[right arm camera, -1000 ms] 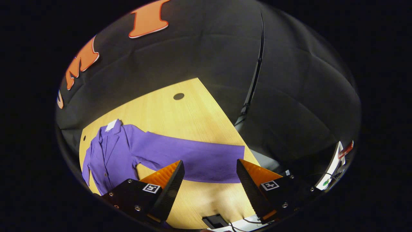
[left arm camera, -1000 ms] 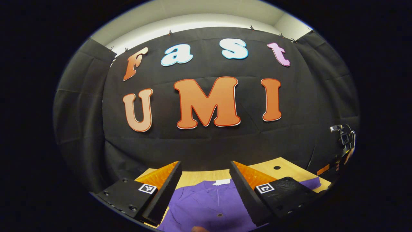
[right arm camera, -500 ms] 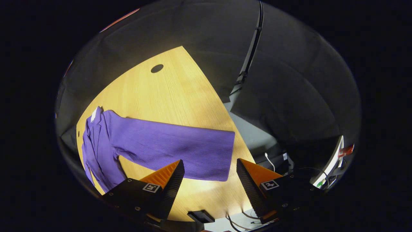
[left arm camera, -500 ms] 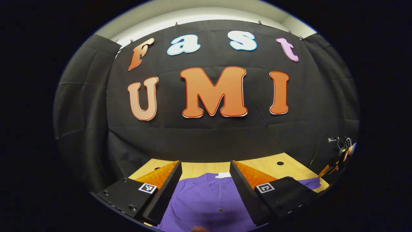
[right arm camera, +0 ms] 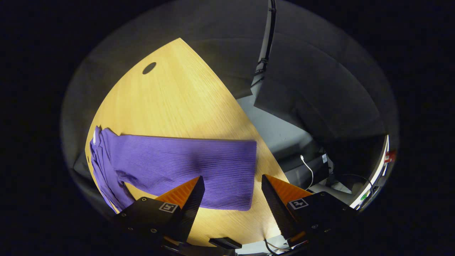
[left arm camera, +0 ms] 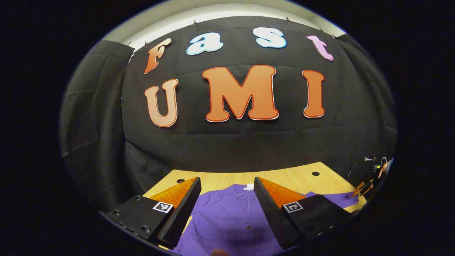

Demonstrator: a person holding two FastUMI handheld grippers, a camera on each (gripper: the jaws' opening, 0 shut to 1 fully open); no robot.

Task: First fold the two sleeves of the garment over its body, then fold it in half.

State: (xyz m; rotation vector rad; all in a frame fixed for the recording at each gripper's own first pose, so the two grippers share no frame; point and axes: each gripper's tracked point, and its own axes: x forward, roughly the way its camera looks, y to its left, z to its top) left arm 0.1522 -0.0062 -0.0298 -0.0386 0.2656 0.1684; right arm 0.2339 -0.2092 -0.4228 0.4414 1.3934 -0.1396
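Observation:
A purple ribbed garment (left arm camera: 227,220) lies flat on the wooden table (left arm camera: 291,179), collar with a white tag toward the back wall. In the left gripper view my left gripper (left arm camera: 227,209) hangs open above the garment's chest, holding nothing. In the right gripper view the garment's sleeve (right arm camera: 185,167) stretches straight out across the table (right arm camera: 170,99), its cuff end near the table's right edge. My right gripper (right arm camera: 233,199) is open above the cuff end, its fingers apart with nothing between them. In the left gripper view the other gripper (left arm camera: 375,172) appears small at the far right.
The table's edge runs just right of the cuff, with grey floor (right arm camera: 277,131), cables and dark boxes below it. A black stand pole (right arm camera: 266,39) rises behind the table. A round cable hole (right arm camera: 149,67) sits near the table's far corner.
The right gripper has swung toward the sleeve's cuff and tilted down, so the sleeve now lies nearer its fingers. The left gripper moved slightly, showing more of the table. Both stayed open.

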